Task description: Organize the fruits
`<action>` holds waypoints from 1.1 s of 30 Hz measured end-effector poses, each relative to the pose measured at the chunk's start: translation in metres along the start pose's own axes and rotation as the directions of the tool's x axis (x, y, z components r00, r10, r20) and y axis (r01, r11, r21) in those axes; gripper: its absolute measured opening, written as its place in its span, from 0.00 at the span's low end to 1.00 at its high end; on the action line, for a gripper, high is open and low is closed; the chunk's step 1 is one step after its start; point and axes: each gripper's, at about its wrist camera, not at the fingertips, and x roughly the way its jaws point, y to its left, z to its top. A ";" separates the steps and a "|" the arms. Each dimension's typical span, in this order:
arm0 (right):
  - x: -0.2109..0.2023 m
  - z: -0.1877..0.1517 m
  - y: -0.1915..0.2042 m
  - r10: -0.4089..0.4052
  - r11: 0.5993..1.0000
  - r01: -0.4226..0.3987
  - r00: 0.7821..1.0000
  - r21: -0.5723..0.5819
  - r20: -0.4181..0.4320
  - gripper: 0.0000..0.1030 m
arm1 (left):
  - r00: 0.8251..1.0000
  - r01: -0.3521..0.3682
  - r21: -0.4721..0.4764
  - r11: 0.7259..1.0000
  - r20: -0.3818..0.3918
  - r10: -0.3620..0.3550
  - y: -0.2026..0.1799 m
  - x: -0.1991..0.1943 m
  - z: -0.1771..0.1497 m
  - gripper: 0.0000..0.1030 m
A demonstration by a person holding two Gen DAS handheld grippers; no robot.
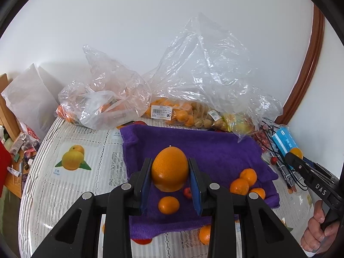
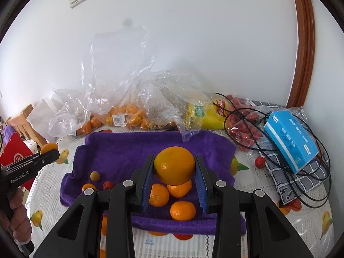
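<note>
Each gripper, left (image 1: 169, 177) and right (image 2: 174, 173), has its fingers clamped on an orange (image 1: 169, 168) above the purple towel (image 1: 215, 150). Oranges: firm, round, likely slippery; grip at the widest girth.

Behind the purple towel (image 1: 193, 148), fruit in the clear plastic bags (image 1: 202, 68) only half legible through crumpled film; label print (image 1: 161, 112) too small to read. Under the towel's near edge, an orange fruit (image 1: 204, 234) partly covered. Right of the towel, a person's hand (image 1: 320, 234) cut off by the lens rim. Left of the towel, small clutter (image 1: 19, 150) too tiny to identify.
</note>
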 end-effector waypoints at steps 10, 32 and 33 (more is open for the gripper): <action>0.054 -0.001 -0.007 -0.005 1.000 0.005 0.998 0.004 -0.061 0.35 | 0.999 0.011 -0.029 1.000 -0.036 -0.012 0.009 0.041 0.006 0.30; 0.132 -0.018 -0.014 -0.012 1.000 0.010 0.985 -0.015 -0.173 0.35 | 0.988 0.026 -0.025 0.999 -0.152 -0.029 0.002 0.111 -0.008 0.30; 0.134 -0.019 -0.014 -0.014 1.000 0.011 0.984 -0.019 -0.177 0.35 | 0.987 0.025 -0.025 0.999 -0.155 -0.029 0.002 0.112 -0.009 0.30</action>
